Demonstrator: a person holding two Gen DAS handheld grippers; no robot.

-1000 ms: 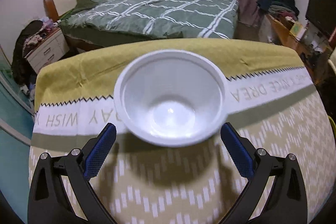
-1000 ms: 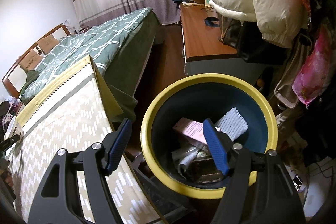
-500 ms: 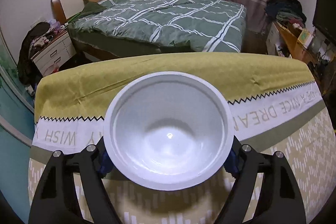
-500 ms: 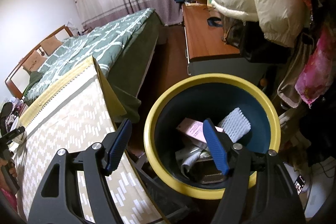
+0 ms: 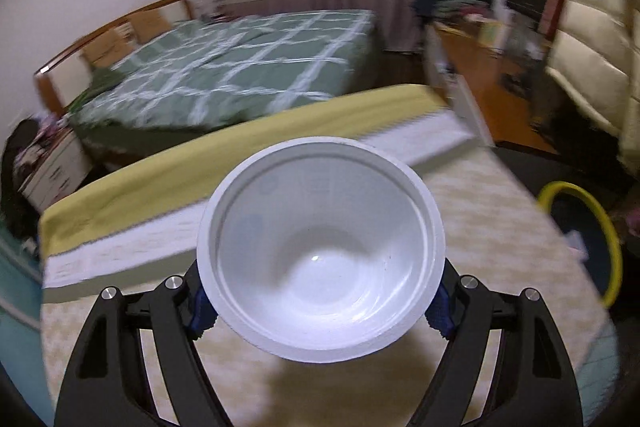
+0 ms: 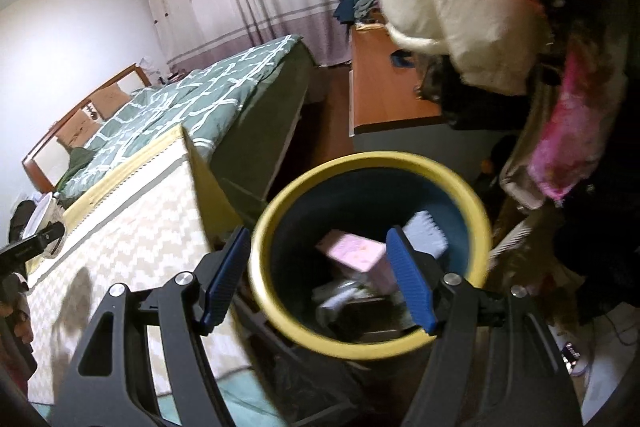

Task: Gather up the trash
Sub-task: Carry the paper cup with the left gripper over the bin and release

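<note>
A white plastic bowl, empty and facing up, sits between the blue pads of my left gripper, which is shut on its sides and holds it above the patterned tablecloth. The yellow-rimmed dark trash bin shows at the right edge of that view. My right gripper hangs open over the trash bin, one finger pictured outside the rim and one over the inside, touching nothing. In the bin lie a pink box, a white brush and other scraps.
The table with the yellow cloth stands left of the bin. A green-quilted bed lies beyond it. A wooden desk and hanging coats crowd the right side, close over the bin.
The left gripper closed on the bowl, lifted it off the cloth and swung right, bringing the bin into its view. The right gripper shifted slightly over the bin and stayed open.
</note>
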